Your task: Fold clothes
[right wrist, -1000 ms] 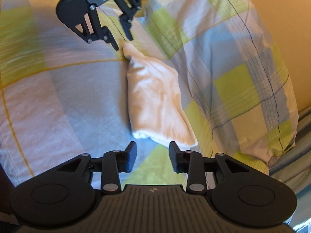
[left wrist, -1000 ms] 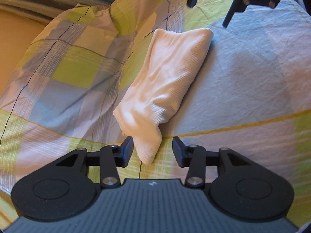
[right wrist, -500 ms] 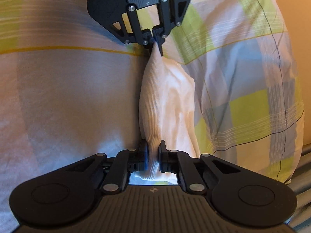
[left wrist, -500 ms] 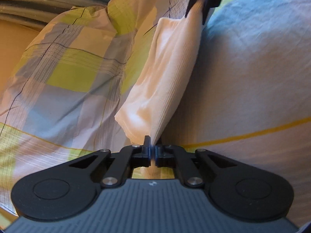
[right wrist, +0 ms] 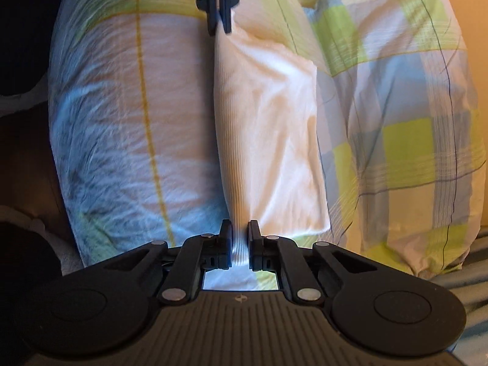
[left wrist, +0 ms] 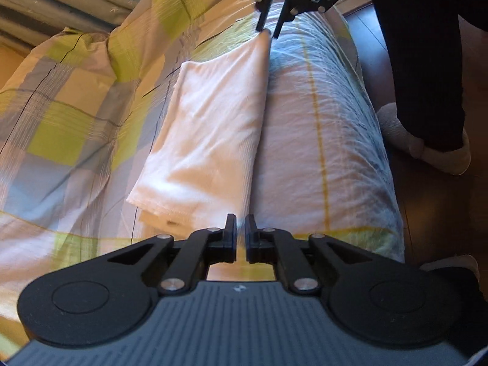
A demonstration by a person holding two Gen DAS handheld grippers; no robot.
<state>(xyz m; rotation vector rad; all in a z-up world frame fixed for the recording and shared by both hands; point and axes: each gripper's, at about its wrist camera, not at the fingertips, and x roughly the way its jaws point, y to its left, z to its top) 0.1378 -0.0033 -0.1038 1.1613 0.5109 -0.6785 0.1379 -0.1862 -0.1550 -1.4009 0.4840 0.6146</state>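
A folded white ribbed garment (left wrist: 210,128) hangs stretched between my two grippers above the checked bedding. My left gripper (left wrist: 240,224) is shut on its near corner in the left wrist view. My right gripper (left wrist: 270,32) pinches the far corner at the top of that view. In the right wrist view the garment (right wrist: 268,140) runs from my right gripper (right wrist: 239,231), shut on bunched cloth, up to my left gripper (right wrist: 220,29) at the top. One long edge is taut; the rest sags toward the pillow.
A checked yellow, grey and white duvet (left wrist: 320,122) covers the bed. A matching pillow (right wrist: 405,140) lies beside the garment. The bed edge, a dark floor and the person's leg and slipper (left wrist: 427,149) are at the right of the left wrist view.
Both grippers went from open over the lying garment to shut on its opposite corners, then lifted and pulled it taut. The garment has swung toward the bed's edge.
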